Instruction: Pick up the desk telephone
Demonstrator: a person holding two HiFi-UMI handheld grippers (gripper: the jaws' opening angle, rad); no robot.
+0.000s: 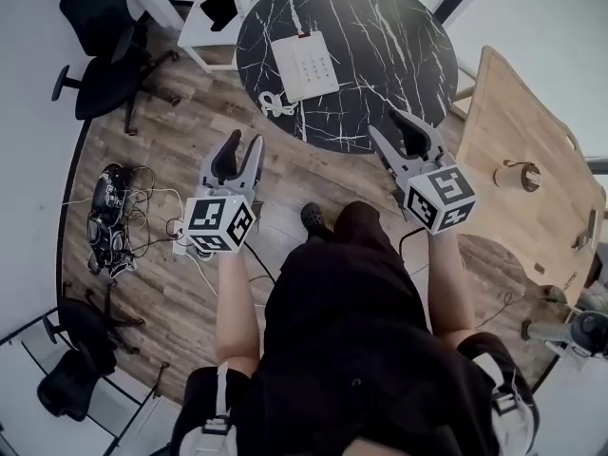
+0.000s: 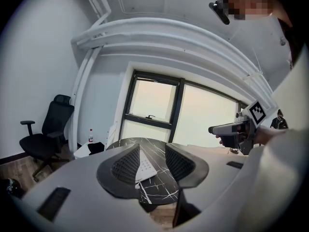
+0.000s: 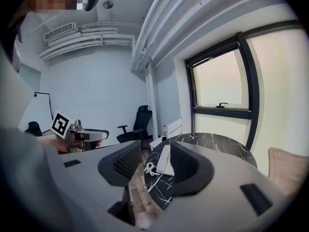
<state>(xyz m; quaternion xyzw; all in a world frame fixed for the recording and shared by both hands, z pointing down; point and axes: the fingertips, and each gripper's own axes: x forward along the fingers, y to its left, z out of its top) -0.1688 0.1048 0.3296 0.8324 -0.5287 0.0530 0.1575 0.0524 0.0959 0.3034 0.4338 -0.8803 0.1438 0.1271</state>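
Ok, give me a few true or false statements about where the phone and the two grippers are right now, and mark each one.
1. The white desk telephone lies on the round black marble table. True.
2. The left gripper is shut on the telephone. False: its jaws stand apart and grip nothing. The phone lies farther off on the table.
3. The coiled cord lies by the table's edge on the person's side. True.
4. The right gripper grips the cord. False: its jaws are open and hold nothing.
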